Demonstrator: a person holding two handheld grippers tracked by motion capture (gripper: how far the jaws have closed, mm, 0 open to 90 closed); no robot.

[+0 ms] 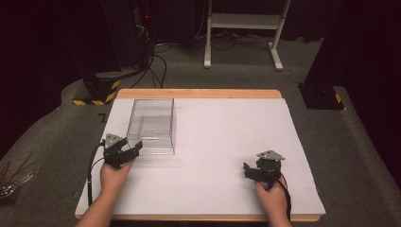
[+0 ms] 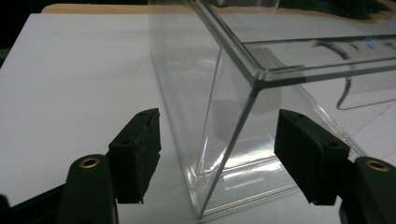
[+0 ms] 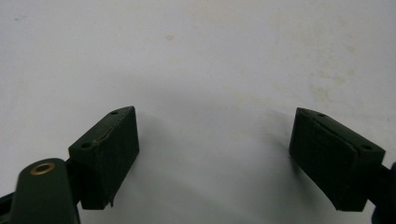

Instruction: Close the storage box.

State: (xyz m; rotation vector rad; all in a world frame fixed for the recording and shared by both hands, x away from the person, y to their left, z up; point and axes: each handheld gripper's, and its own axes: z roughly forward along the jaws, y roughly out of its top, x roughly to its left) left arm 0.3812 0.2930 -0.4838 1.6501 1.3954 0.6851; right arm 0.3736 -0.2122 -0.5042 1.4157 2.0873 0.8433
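Hidden or cut off: the far rim of the clear box (image 2: 261, 70) is cut by the top edge of the left gripper view; its right wall runs out of the frame. A curved grey mark is seen through the wall, and what it is cannot be made out.
Hard to make out: dark clutter at the left floor edge of the high view is too dim to be identified.
Writing: one dark letter-like mark is seen beside the left edge of the white mat (image 1: 213, 156), partly covered; it cannot be read. No brand is legible on the box.
Count, boxes: one clear box (image 1: 152, 126), open at the top, nothing seen inside.
Count, grippers: two, one in each hand.
Box location: it is placed on the left far part of the mat, upright.
Left gripper (image 1: 133, 148): the jaws are held apart astride the near corner of the box; one pad (image 2: 137, 156) is outside the left wall, the other in front of the near wall. No pad is pressed on the plastic.
Right gripper (image 1: 248, 170): it is held low over bare mat, well apart from the box; the jaws (image 3: 215, 158) are spread wide with nothing between them.
Table: a wooden edge (image 1: 198, 93) is exposed behind the mat.
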